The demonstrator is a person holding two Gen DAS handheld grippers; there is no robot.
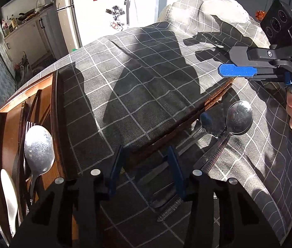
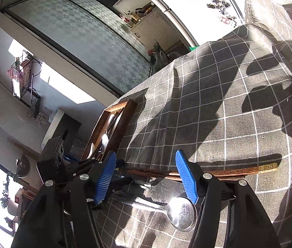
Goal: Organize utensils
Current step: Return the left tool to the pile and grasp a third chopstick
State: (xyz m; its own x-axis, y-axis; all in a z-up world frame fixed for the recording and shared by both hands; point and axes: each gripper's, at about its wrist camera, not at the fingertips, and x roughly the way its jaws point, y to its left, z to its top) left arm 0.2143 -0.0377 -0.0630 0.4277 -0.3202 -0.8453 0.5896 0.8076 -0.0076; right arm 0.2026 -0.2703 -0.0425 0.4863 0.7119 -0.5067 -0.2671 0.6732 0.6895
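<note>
The left tongs (image 1: 144, 169) are hanging open and empty over the chopsticks (image 1: 179, 128) on the checked bench (image 1: 146, 66), and the right tongs (image 2: 146, 177) are also gaping wide, holding nothing above a steel spoon (image 2: 182, 214). The wooden tray (image 1: 1, 128) is already holding a metal spoon (image 1: 39, 148), a white spoon (image 1: 9, 198) and what looks like a fork, so sorting seems partly done; the loose spoons, chopsticks and perhaps another piece in shadow are still waiting.

Cloth (image 1: 146, 86) matt woven; spoon (image 1: 239, 117) shiny scratched metal; tray (image 1: 46, 95) glossy wood; chopsticks (image 2: 218, 170) dk wood.
</note>
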